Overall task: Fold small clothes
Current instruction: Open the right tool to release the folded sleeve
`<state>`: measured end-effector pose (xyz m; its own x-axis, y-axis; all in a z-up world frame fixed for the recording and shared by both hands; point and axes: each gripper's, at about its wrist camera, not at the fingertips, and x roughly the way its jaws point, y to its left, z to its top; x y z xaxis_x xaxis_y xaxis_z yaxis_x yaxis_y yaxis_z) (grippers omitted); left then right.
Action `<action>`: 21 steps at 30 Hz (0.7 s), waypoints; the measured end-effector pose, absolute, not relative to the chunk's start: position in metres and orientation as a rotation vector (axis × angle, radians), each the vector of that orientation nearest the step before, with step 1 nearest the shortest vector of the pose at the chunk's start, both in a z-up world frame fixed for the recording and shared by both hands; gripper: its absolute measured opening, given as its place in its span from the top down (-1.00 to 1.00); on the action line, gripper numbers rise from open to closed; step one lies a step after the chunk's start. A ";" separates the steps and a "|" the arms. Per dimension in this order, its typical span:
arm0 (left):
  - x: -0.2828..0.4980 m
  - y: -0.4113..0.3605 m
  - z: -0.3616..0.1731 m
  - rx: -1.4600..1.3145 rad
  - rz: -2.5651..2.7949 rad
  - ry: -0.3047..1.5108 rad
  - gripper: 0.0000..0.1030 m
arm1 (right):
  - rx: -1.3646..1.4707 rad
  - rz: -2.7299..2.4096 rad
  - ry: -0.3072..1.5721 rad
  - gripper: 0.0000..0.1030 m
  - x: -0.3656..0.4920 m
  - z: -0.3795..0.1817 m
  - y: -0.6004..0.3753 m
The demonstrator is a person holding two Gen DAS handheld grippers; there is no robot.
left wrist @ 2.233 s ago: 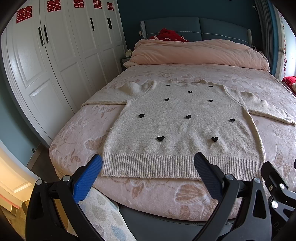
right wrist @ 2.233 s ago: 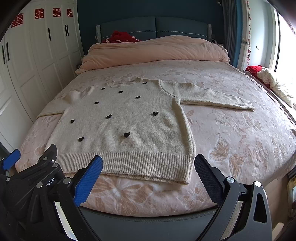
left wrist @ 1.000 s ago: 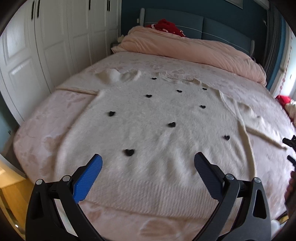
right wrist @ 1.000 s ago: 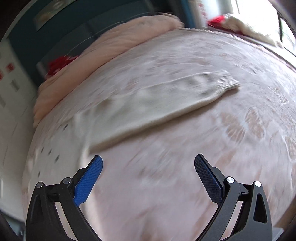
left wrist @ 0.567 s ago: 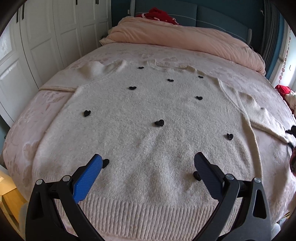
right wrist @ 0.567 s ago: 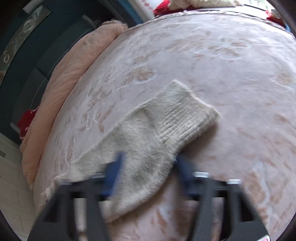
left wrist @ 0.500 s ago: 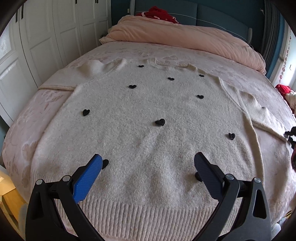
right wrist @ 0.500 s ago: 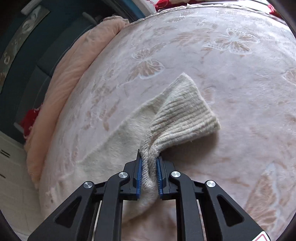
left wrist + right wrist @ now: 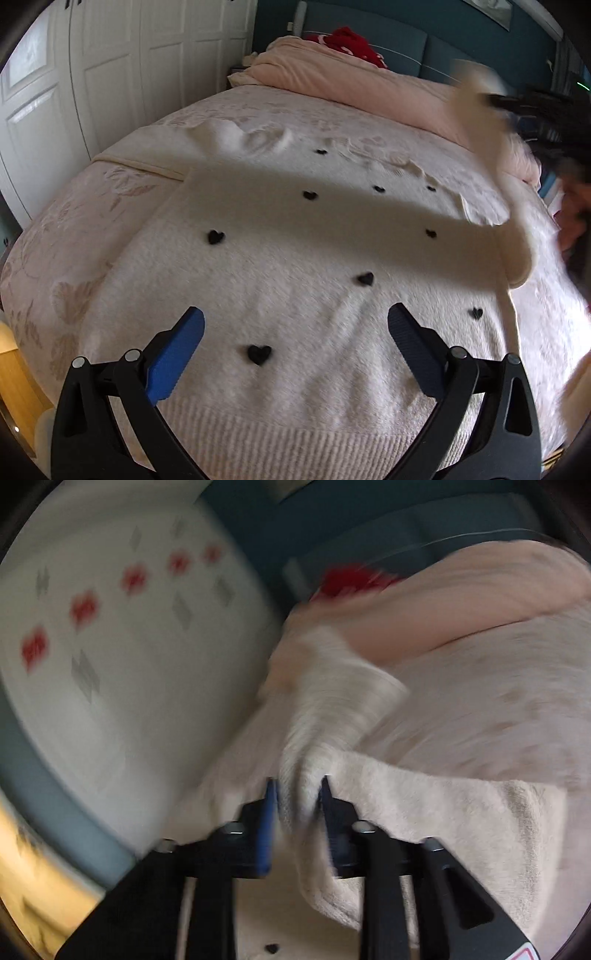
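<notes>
A cream knitted sweater [image 9: 295,240] with small black hearts lies flat on the bed, hem toward me. My left gripper [image 9: 295,321] hovers open over its lower part, with nothing between its blue pads. The sweater's right sleeve [image 9: 484,147] is lifted into the air at the far right, held by my blurred right gripper [image 9: 517,103]. In the right wrist view the sleeve's ribbed cuff [image 9: 332,701] is bunched between the pads of the right gripper [image 9: 297,786]; its jaws are opening, and the cloth still fills the gap. The other sleeve [image 9: 221,133] lies crumpled at the far left.
The bed's pink floral sheet [image 9: 55,240] runs round the sweater. A rolled pink duvet [image 9: 369,85] and a red item [image 9: 351,38] lie against the teal headboard [image 9: 399,40]. White wardrobe doors [image 9: 110,55] stand on the left. A hand [image 9: 576,221] shows at the right edge.
The right gripper closed on the sleeve's cuff, then raised it off the bed and swung it over the sweater, casting a shadow. Its jaws now stand wider. The left gripper shifted over the sweater.
</notes>
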<state>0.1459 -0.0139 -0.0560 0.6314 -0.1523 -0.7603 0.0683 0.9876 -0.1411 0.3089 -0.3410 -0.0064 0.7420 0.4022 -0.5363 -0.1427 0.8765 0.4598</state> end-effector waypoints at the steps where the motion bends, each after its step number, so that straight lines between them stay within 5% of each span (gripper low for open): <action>1: 0.150 -0.010 -0.053 -0.107 -0.130 0.878 -0.89 | 0.364 0.314 0.712 0.21 0.316 -0.016 -0.320; 4: 0.168 -0.001 -0.046 -0.115 -0.157 0.866 -0.91 | 0.250 0.240 0.746 0.04 0.309 -0.032 -0.300; 6: 0.193 0.003 -0.043 -0.154 -0.201 0.877 -0.91 | 0.238 0.133 0.743 -0.37 0.282 -0.044 -0.316; 14: 0.331 -0.014 -0.089 -0.425 -0.219 1.019 -0.90 | 0.165 -0.235 0.979 -0.40 0.201 -0.127 -0.416; 17: 0.362 -0.030 -0.123 -0.473 -0.205 1.104 -0.47 | 0.254 -0.217 1.015 -0.40 0.208 -0.145 -0.432; 19: 0.372 -0.039 -0.133 -0.461 -0.204 1.139 0.43 | 0.320 -0.210 0.998 -0.20 0.217 -0.148 -0.439; 21: 0.377 -0.044 -0.131 -0.410 -0.170 1.100 0.70 | 0.391 -0.197 0.971 0.78 0.230 -0.148 -0.445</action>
<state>0.3769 -0.0443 -0.1307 0.4499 -0.3330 -0.8287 -0.0676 0.9125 -0.4034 0.2297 -0.4454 -0.1476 0.5539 0.0103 -0.8325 0.3344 0.9130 0.2338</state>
